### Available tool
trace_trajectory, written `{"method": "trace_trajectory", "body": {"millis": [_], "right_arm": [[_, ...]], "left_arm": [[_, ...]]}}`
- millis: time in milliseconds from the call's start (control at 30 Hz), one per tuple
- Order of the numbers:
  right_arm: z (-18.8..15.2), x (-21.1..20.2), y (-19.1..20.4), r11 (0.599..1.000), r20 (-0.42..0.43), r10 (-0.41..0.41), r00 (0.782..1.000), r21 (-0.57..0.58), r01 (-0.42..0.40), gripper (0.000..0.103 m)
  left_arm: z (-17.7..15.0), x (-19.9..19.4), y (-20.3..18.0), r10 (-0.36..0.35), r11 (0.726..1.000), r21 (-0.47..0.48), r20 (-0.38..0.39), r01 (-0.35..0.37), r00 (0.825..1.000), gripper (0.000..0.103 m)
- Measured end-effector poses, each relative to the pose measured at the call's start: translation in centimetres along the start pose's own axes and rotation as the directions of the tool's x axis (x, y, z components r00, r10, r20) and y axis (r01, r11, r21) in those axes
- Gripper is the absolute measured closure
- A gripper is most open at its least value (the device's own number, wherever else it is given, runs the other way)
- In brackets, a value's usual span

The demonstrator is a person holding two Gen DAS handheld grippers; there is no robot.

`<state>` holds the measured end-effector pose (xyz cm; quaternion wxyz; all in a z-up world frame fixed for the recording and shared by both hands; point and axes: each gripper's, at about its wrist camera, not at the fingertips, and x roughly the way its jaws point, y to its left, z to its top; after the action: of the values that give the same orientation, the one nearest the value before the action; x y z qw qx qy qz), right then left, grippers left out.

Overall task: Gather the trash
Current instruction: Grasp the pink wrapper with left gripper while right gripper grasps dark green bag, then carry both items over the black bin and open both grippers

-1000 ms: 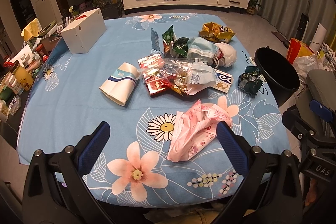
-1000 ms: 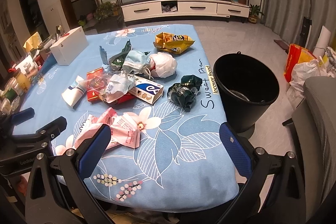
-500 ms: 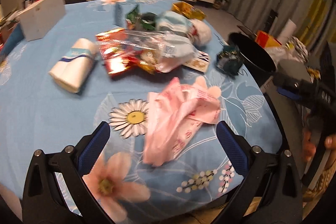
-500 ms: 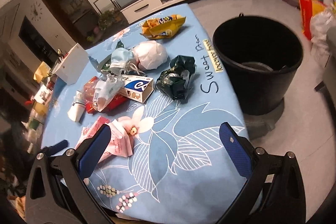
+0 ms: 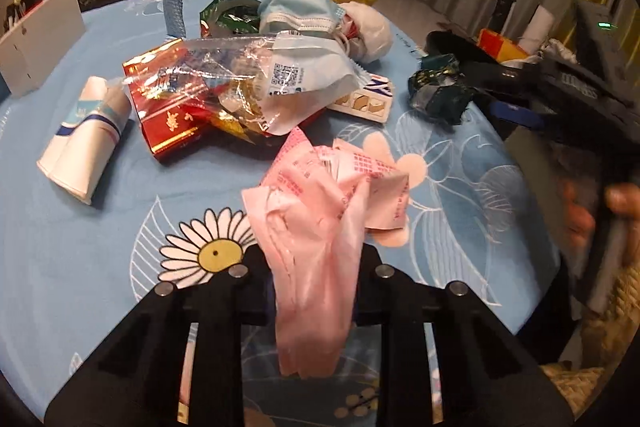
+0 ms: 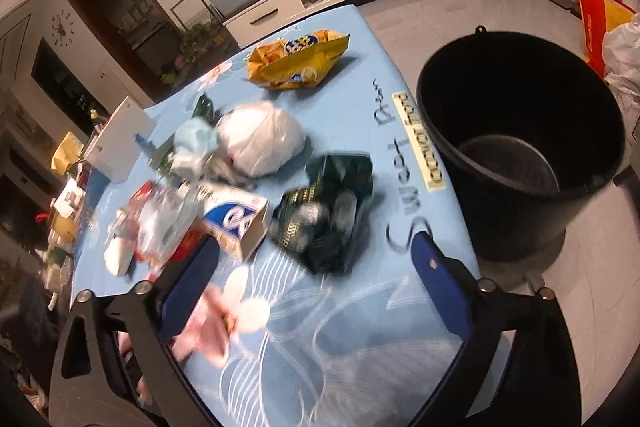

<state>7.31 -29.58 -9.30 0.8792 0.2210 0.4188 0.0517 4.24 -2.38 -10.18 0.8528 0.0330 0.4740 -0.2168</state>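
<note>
The left gripper [image 5: 314, 301] is clenched on the pink wrapper [image 5: 324, 227]; its jaws meet around the lower end of the wrapper, and the rest of it stands up crumpled in front of the camera, above the blue tablecloth [image 5: 80, 247]. The right gripper [image 6: 316, 275] is released — its blue fingers [image 6: 438, 279] stand wide apart with nothing between them, and it hovers near the dark green bag [image 6: 324, 215] at the table edge. The black bin [image 6: 516, 139] stands on the floor just beside that edge, on the right side.

The other trash lies on the table: a yellow snack bag [image 6: 296, 61] far from me, a white wad [image 6: 260, 137] with a blue mask [image 5: 298, 11] beside it, a toothpaste box [image 6: 234, 217], a clear bag [image 5: 248, 79] over red packets [image 5: 168, 115], and a paper cup [image 5: 84, 143] on its side.

What may go wrong, in my opinion: the wrapper is thin and slippery and is gripped only by one end, so it may slide out during the carry to the bin. The bin is on the right, so the left arm must cross toward the right gripper — the two could collide. The right view is blurred, so I cannot judge exactly how close the fingers are to the green bag; a closing too early would only push it off the edge.
</note>
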Motion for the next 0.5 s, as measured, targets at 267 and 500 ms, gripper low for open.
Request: {"method": "trace_trajectory", "body": {"millis": [267, 500], "right_arm": [[1.4, 2.8, -0.1, 1.0, -0.032, 0.021, 0.999, -0.011, -0.021, 0.047], [0.4, 1.6, -0.6, 0.999, -0.002, 0.042, 0.999, -0.003, -0.042, 0.068]], "left_arm": [[-1.0, -2.6, -0.1, -0.1, 0.995, -0.006, 0.026, 0.1, 0.995, 0.086], [0.6, -4.9, -1.8, -0.127, 0.992, 0.04, 0.082, 0.124, 0.989, 0.086]]}}
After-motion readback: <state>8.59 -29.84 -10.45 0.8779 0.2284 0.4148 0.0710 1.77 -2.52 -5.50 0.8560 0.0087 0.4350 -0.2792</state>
